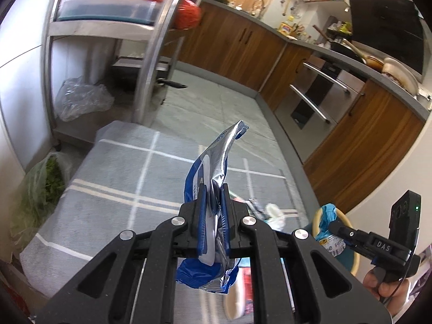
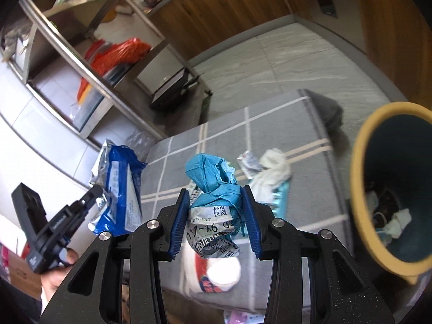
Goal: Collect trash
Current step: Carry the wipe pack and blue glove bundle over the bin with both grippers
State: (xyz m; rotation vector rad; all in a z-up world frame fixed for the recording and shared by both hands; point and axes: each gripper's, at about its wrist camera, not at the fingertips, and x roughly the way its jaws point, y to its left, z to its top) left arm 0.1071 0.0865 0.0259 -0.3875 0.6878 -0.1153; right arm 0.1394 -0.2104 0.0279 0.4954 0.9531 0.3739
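Two hand-held grippers (image 1: 213, 205) (image 2: 216, 216), one blue wrapper (image 1: 216, 167), one crumpled wad (image 2: 213, 189), one bin (image 2: 361, 162).

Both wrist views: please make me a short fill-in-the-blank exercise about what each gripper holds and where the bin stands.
1. The left gripper is shut on a blue and ____ foil wrapper.
2. The right gripper holds a crumpled wad of blue and printed ____.
3. In the right wrist view, the bin has a ____ rim.
4. The white tissue lies on the grey ____.

Missing words: silver; paper; yellow; mat
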